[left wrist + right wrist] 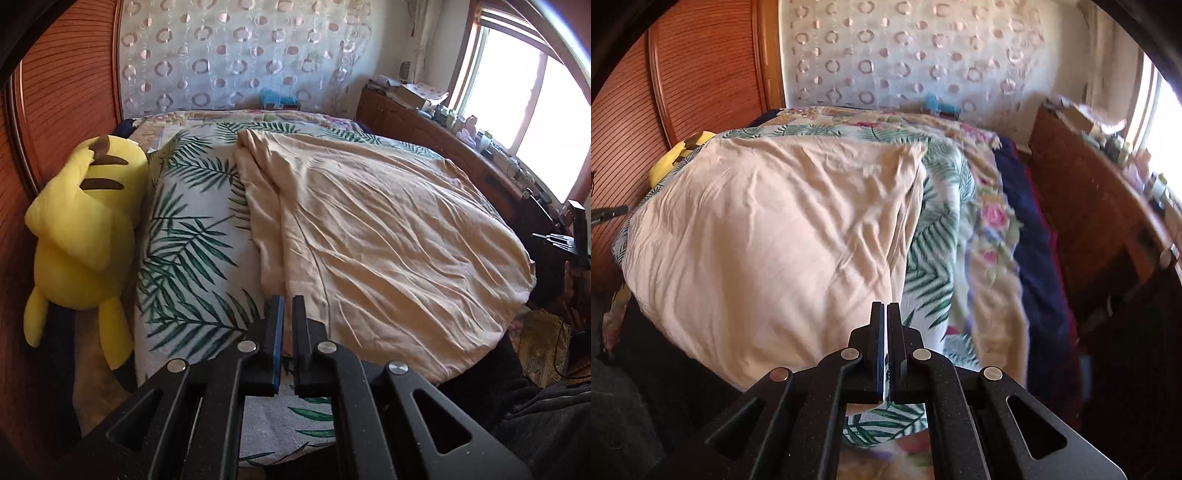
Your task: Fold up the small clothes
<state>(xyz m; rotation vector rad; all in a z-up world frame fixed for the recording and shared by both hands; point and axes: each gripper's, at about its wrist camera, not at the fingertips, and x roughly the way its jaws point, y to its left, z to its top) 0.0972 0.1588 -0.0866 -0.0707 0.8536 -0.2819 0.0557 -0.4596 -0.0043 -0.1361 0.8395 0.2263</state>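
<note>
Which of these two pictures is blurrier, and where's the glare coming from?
Right wrist view: motion-smeared, worst on the floral blanket and wooden cabinet. Left wrist view: sharper; the window is blown out white. Both bend straight edges, fisheye-style.

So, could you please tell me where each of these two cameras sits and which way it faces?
Left wrist: on the left gripper, angled down over the beige cloth toward the yellow plush and window; fingers slightly apart.
Right wrist: on the right gripper, angled down at the same cloth; fingers shut.
Shared: cloth, palm-leaf sheet, plush, dotted curtain.
</note>
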